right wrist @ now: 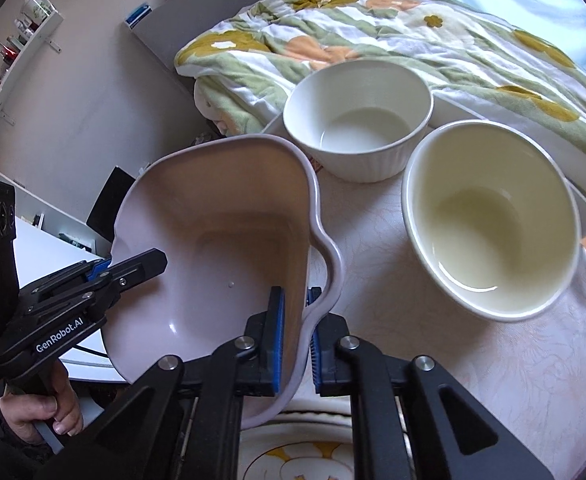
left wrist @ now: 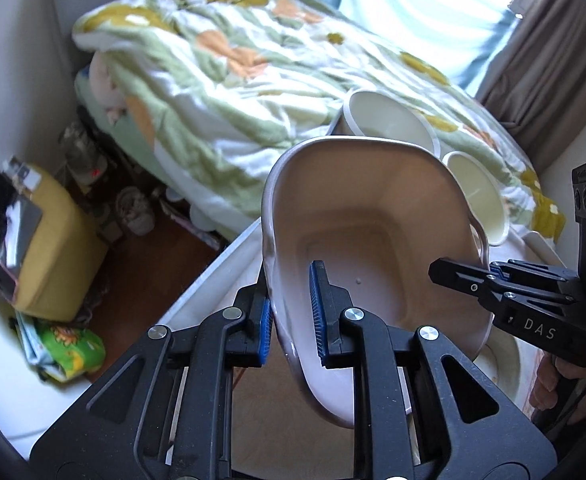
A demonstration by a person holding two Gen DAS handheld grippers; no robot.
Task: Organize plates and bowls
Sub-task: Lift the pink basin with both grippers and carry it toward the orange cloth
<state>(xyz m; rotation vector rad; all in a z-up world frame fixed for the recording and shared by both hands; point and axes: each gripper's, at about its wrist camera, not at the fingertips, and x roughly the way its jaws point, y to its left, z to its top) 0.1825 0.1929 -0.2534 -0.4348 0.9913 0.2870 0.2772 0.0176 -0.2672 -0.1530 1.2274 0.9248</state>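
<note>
Both tools, left [left wrist: 291, 314] and right [right wrist: 296, 334], clamp the pink dish [right wrist: 229, 240] aloft over the tabletop [right wrist: 433, 360]; two bowls, ribbed [right wrist: 357, 120] and cream [right wrist: 489, 220], sit unstacked beyond, apparently awaiting sorting.

A bed with a floral green, orange and yellow quilt [left wrist: 229, 64], brown curtains [left wrist: 549, 60], a yellow box [left wrist: 53, 240], and a wall shelf [right wrist: 17, 64].

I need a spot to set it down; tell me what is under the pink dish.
Below the pink dish, held up by both claws, a flower-patterned plate shows at the near edge, and beside it bare table. The dish and claws cover the rest of the plate.
</note>
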